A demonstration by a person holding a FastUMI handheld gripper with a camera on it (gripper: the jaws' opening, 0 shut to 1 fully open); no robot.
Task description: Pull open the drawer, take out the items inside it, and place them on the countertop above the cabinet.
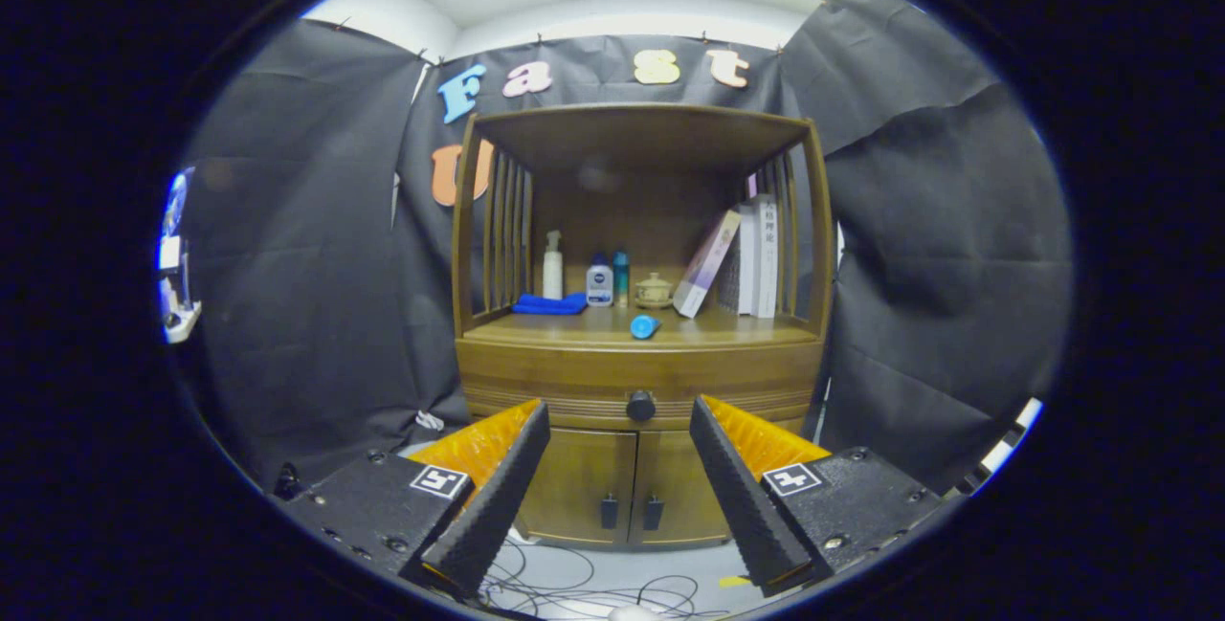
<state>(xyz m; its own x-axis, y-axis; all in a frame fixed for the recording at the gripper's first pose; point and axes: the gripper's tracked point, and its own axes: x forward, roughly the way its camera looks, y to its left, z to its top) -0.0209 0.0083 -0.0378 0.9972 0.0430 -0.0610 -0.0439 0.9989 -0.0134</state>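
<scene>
A brown wooden cabinet point(639, 372) stands ahead of me against the black cloth wall. Its drawer point(574, 382) is closed, with a round dark knob point(640, 405) in the middle of its front. The knob lies beyond my fingertips, roughly centred between them. My gripper point(620, 415) is open, its two black ridged fingers point(498, 497) spread wide with nothing between them. On the countertop point(727, 329) above the drawer a small blue cylinder point(644, 326) lies near the front edge. The drawer's contents are hidden.
At the back of the countertop are a folded blue cloth point(549, 304), a white pump bottle point(552, 267), two small bottles point(600, 281), a small lidded pot point(654, 291) and leaning books point(737, 262). Two cupboard doors point(627, 492) sit below the drawer. Cables point(574, 583) lie on the floor.
</scene>
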